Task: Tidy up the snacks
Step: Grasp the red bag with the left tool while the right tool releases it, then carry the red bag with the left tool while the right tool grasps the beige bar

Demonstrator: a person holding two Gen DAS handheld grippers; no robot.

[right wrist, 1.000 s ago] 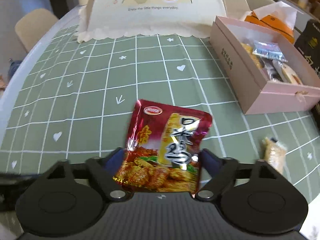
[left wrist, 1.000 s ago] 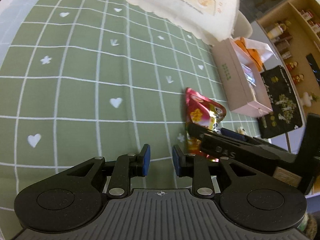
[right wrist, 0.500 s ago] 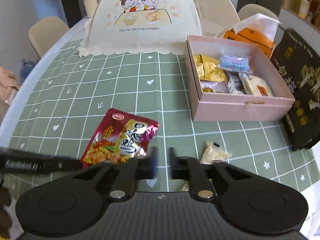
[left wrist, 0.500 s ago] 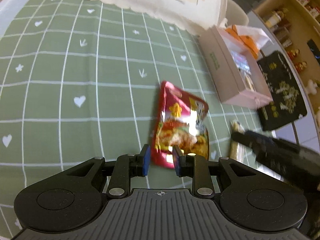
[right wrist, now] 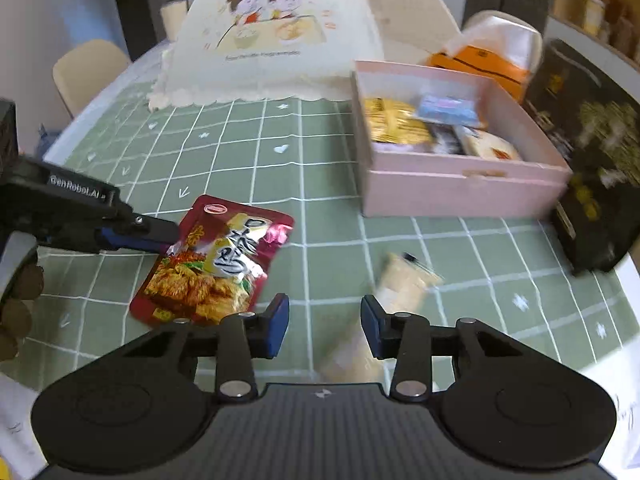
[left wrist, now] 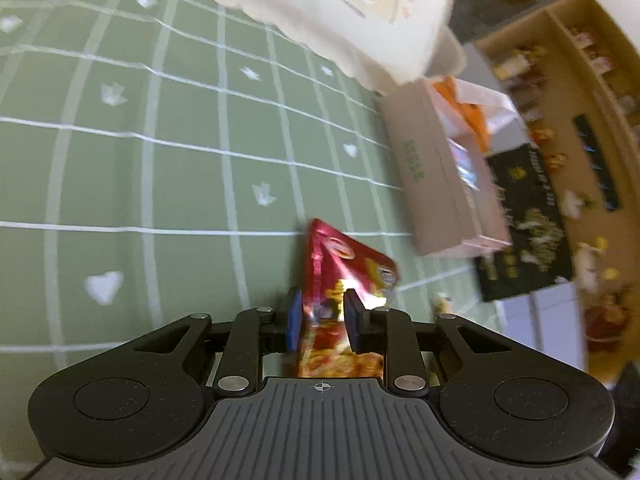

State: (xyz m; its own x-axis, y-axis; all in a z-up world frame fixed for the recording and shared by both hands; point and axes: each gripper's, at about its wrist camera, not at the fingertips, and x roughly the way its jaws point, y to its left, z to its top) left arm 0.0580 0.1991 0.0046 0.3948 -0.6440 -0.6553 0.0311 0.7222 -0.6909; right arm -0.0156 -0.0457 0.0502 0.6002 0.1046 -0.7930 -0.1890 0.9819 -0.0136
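A red snack packet (right wrist: 216,264) lies on the green checked tablecloth (right wrist: 256,152). My left gripper (right wrist: 168,236) comes in from the left onto its upper left edge. In the left wrist view the left gripper (left wrist: 324,319) has the packet (left wrist: 344,256) between its blue pads, and its jaws are closing on it. To the right, my right gripper (right wrist: 325,322) hangs over the cloth with its jaws closing. A blurred beige snack packet (right wrist: 404,280) lies under its right finger, and the pads do not press on it. The pink box (right wrist: 460,188) holds several snacks.
A cream mesh food cover (right wrist: 264,40) stands at the back. An orange tissue box (right wrist: 480,60) sits behind the pink box and a black bag (right wrist: 592,152) to its right. A person's hand (right wrist: 16,304) holds the left gripper. The table edge runs front right.
My right gripper let go of the red packet and moved right, over the beige packet. My left gripper came in onto the red packet and now has it between its pads.
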